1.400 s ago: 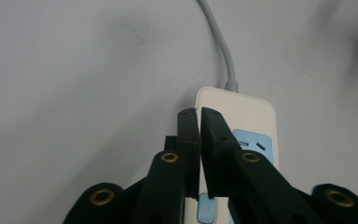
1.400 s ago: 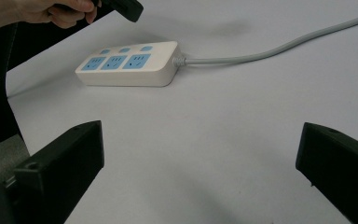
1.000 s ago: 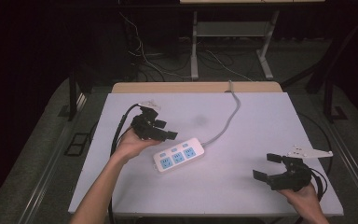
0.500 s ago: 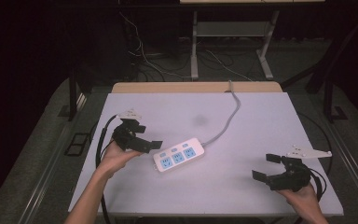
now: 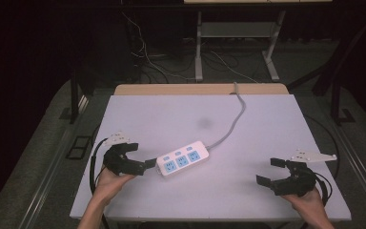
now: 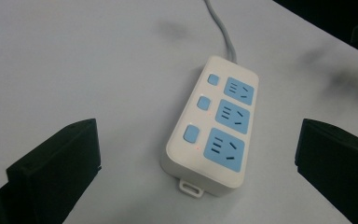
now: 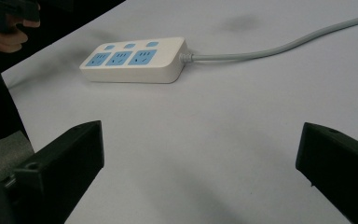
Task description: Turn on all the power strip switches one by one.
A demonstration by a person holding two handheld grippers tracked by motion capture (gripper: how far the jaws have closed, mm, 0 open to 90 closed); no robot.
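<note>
A white power strip [image 5: 183, 158] with three blue sockets and three blue switches lies flat near the middle of the white table [image 5: 267, 119]. Its grey cable [image 5: 232, 121] runs off over the far edge. My left gripper [image 5: 142, 156] stands open just left of the strip's near end; in the left gripper view the power strip [image 6: 214, 128] lies between and ahead of the wide-spread jaws. My right gripper [image 5: 272, 171] is open near the table's front right, empty, with the power strip [image 7: 135, 59] and its cable [image 7: 279, 46] farther off.
A wooden board [image 5: 200, 89] edges the table's far side. Behind it stand a metal frame [image 5: 233, 33] and loose floor cables [image 5: 157, 62]. A faint dark smudge [image 5: 203, 122] marks the tabletop beyond the strip.
My left gripper has drawn back toward the front left, from over the strip's left end to beside its near end. The right gripper and the strip have stayed put.
</note>
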